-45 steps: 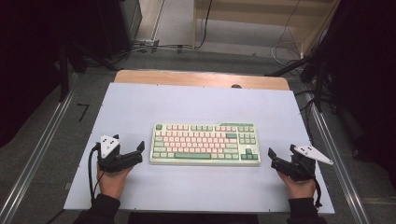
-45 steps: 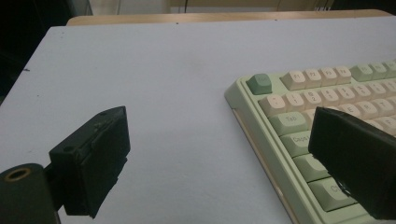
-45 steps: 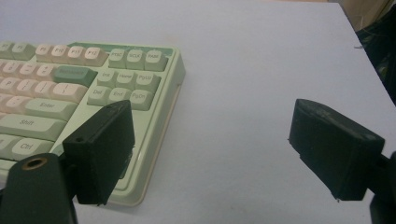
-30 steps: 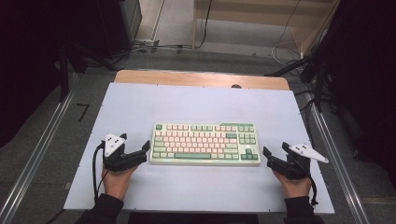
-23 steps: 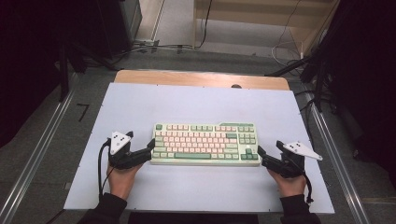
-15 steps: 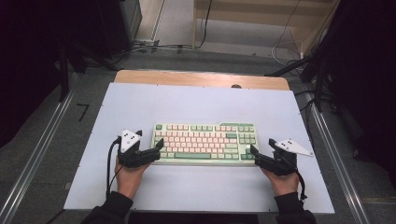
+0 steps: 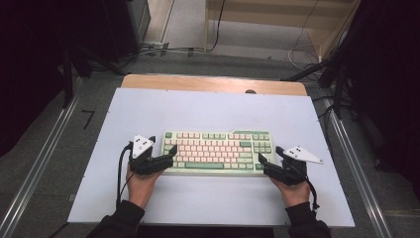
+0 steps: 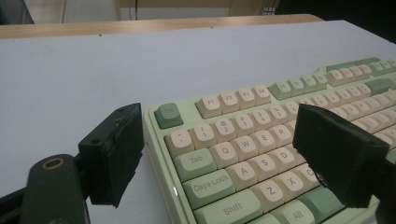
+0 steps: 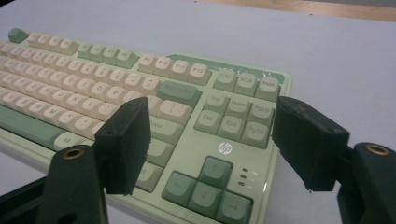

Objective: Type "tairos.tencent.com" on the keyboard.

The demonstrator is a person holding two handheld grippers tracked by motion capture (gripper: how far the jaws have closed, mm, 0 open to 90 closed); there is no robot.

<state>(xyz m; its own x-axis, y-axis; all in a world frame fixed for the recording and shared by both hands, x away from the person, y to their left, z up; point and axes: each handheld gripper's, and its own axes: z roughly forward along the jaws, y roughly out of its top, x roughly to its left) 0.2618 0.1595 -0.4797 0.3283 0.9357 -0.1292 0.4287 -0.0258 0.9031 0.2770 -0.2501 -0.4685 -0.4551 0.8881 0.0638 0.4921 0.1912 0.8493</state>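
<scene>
A green and cream keyboard lies flat near the middle of a pale table, its long side running across the high view. A person's two hands come in from the bottom edge, each holding a black gripper at one end of the keyboard. The left gripper sits at the keyboard's left end, jaws apart; in the left gripper view one jaw is off the edge over the bare table and the other hovers above the letter keys, so the left edge lies between them, with neither pad pressing on it. The right gripper sits at the right end, jaws also apart; in the right gripper view they straddle the corner with the arrow keys, one jaw over the keys and one past the edge. These jaws have just been closing a little, yet a gap shows on both sides. A second and a half ago both grippers were well out to the sides of the keyboard; both have moved inward to its ends. The keyboard has not shifted
</scene>
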